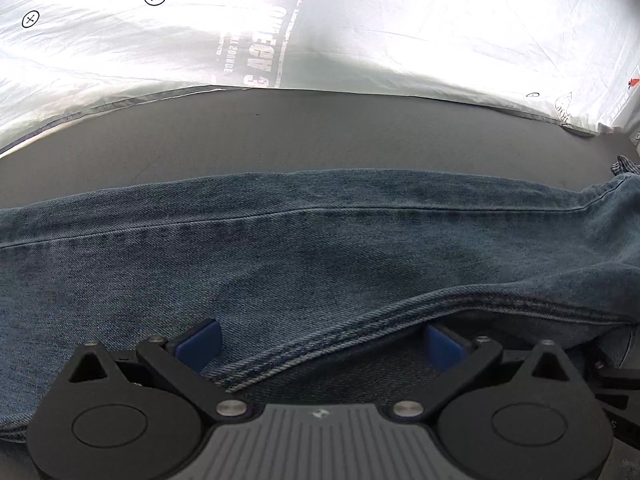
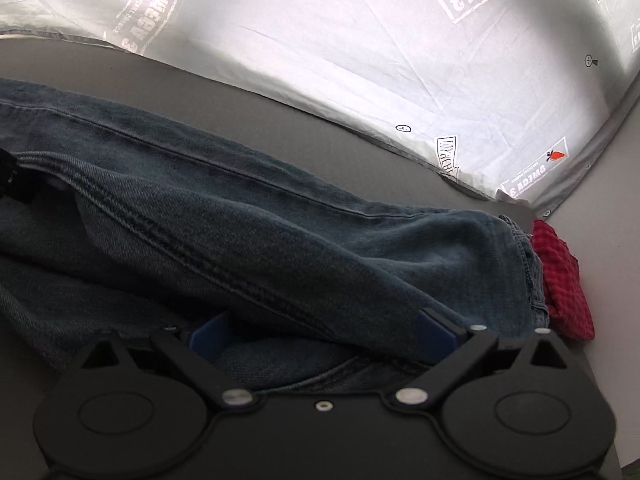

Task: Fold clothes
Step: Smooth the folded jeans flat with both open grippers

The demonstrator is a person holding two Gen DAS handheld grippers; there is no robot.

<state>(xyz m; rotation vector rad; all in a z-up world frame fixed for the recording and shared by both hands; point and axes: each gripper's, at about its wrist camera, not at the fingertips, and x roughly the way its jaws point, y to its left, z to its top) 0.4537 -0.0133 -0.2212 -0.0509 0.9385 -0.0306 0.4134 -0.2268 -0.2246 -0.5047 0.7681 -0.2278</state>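
A pair of blue jeans lies across a dark grey surface, a stitched seam running over the denim. My left gripper is open, its blue pads wide apart with a seamed fold of the jeans between them. In the right wrist view the jeans lie bunched, the hem end at the right. My right gripper is open, its blue pads either side of a raised fold of denim. Neither gripper pinches the cloth.
A white printed sheet with carrots and grey lettering lies beyond the grey surface; it also shows in the right wrist view. A red checked cloth lies just right of the jeans' hem. Part of the left gripper shows at the left edge.
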